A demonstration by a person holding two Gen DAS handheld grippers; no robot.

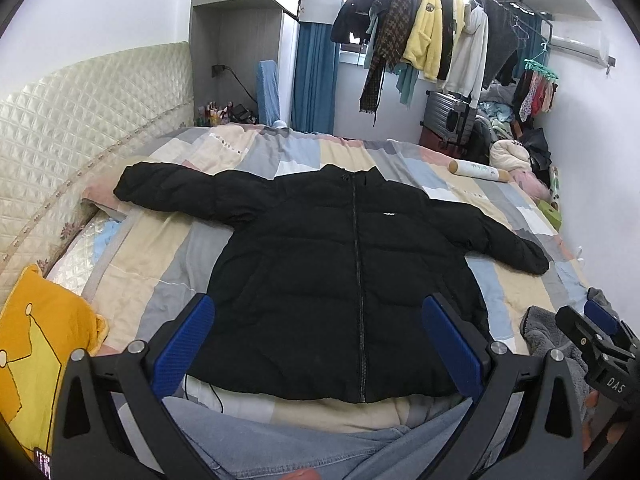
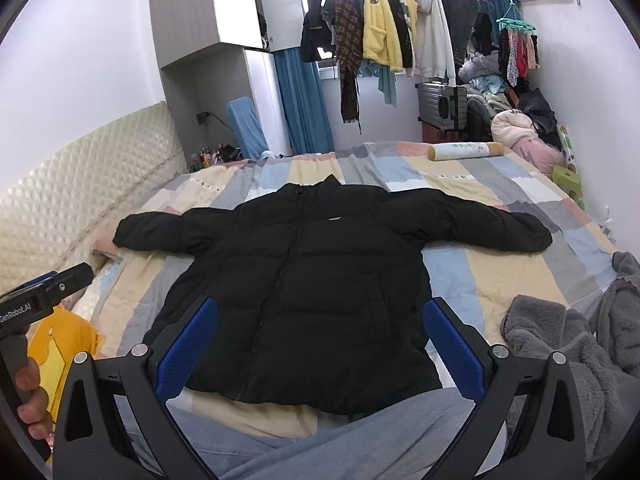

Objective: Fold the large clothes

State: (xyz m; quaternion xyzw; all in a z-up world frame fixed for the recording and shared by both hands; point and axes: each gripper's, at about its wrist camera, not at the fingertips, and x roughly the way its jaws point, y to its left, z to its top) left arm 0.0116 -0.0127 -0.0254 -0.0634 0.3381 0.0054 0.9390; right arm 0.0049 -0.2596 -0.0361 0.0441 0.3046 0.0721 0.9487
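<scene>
A black puffer jacket (image 1: 320, 280) lies flat, front up and zipped, on the striped bedspread (image 1: 160, 264), both sleeves spread out to the sides. It also shows in the right wrist view (image 2: 304, 292). My left gripper (image 1: 320, 344) is open and empty, held above the jacket's hem. My right gripper (image 2: 320, 344) is open and empty, also above the hem, slightly to the right. The right gripper's body shows at the right edge of the left wrist view (image 1: 600, 332). The left gripper's body shows at the left edge of the right wrist view (image 2: 44, 292).
A grey fleece garment (image 2: 580, 352) lies on the bed at the right. A yellow cushion (image 1: 36, 352) lies at the left by the quilted headboard (image 1: 80, 120). A roll pillow (image 2: 464, 150) lies at the far side. Clothes hang on a rack (image 2: 400, 28) beyond. Jeans-clad legs (image 1: 320, 452) are below.
</scene>
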